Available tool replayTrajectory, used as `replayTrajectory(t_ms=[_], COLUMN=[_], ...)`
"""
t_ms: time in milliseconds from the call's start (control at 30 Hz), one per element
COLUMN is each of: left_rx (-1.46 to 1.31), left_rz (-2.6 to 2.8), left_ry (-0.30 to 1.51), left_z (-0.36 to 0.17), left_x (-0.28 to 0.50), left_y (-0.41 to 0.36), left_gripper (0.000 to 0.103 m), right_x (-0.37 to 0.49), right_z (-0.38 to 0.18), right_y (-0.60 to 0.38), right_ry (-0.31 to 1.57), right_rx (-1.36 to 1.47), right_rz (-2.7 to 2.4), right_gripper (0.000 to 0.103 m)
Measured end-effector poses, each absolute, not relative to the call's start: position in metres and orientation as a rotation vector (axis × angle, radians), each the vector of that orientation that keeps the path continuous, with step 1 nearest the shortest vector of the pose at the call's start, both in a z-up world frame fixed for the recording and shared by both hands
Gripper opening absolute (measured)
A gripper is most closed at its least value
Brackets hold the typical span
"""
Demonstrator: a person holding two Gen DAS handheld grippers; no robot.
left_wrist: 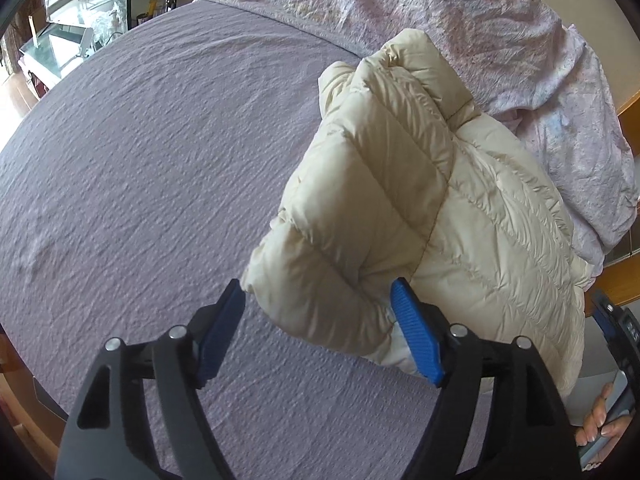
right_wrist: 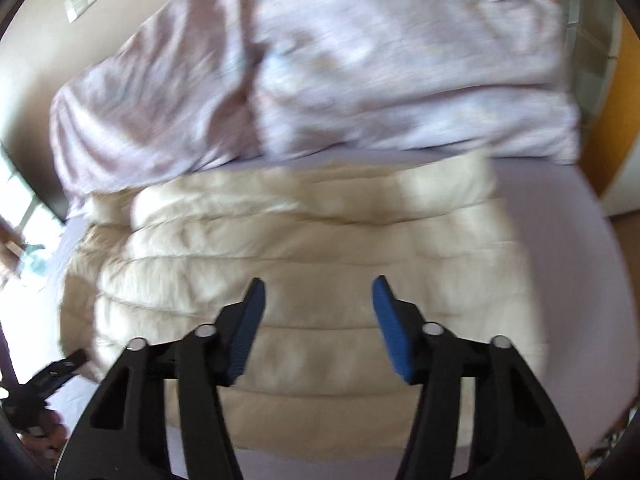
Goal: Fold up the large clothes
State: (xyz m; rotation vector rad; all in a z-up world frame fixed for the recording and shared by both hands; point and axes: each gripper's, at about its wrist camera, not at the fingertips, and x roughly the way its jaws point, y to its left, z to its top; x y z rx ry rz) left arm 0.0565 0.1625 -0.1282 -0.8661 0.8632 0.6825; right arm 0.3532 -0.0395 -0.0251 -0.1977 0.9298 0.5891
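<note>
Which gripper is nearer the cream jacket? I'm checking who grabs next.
Left. The left gripper stands open around the corner of the cream jacket. The right gripper appears to hover open above it, clear.

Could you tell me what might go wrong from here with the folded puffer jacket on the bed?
The cream puffer jacket looks springy, and both the left claw and right claw are open, so the fold may puff apart. It also lies against the crumpled floral duvet, which a claw could snag.

Lilac-sheeted bed (left_wrist: 140, 160), crumpled floral duvet (right_wrist: 320, 60), beige wall (right_wrist: 36, 64)
</note>
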Motion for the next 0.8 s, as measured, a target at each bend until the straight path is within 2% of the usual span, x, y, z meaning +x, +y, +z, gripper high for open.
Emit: replayTrajectory(t_ms=[100,500,800], left_rx=[-0.878,-0.956,-1.031], left_rz=[0.689,0.699,0.705], left_ry=[0.855,0.802,0.775], left_z=[-0.13,-0.143,-0.146], left_x=[0.057,0.054,0.06], left_y=[0.161,0.163,0.179], left_gripper=[0.077,0.082,0.083], right_x=[0.344,0.342,0.343], right_z=[-0.04,-0.107,-0.115], right_y=[-0.011,0.033,0.034], right_ry=[0.959,1.003,1.014], right_rx=[-0.234,-0.38,-0.363], right_rz=[0.636,0.595,0.594], right_gripper=[0.043,0.044,0.044])
